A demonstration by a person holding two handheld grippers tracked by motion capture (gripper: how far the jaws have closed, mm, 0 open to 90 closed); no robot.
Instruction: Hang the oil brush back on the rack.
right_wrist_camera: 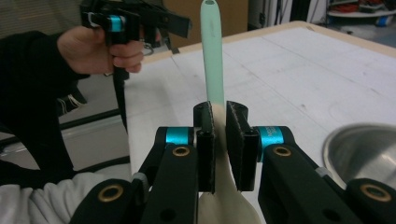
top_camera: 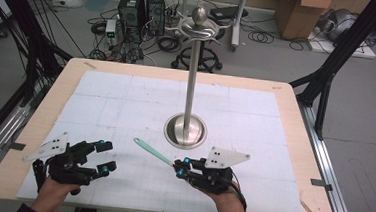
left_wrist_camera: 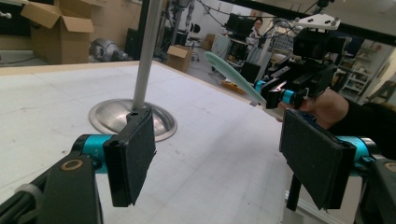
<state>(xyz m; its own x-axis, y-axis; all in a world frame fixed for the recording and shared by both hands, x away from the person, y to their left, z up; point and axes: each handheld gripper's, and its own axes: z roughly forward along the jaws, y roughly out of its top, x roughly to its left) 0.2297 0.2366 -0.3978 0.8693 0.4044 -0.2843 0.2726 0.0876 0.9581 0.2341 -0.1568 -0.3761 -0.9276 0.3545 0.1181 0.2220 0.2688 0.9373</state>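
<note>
Right tongs (right_wrist_camera: 219, 140) grip an unlabelled mint-green spatula (right_wrist_camera: 212, 51) beside the stand (top_camera: 191, 86).

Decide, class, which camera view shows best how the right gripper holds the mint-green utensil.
The right gripper view: the utensil stands clamped between the right gripper pads, handle pointing away. The high view shows the handle jutting from the gripper toward the metal stand. The left gripper view shows it from the side, farther off.
</note>
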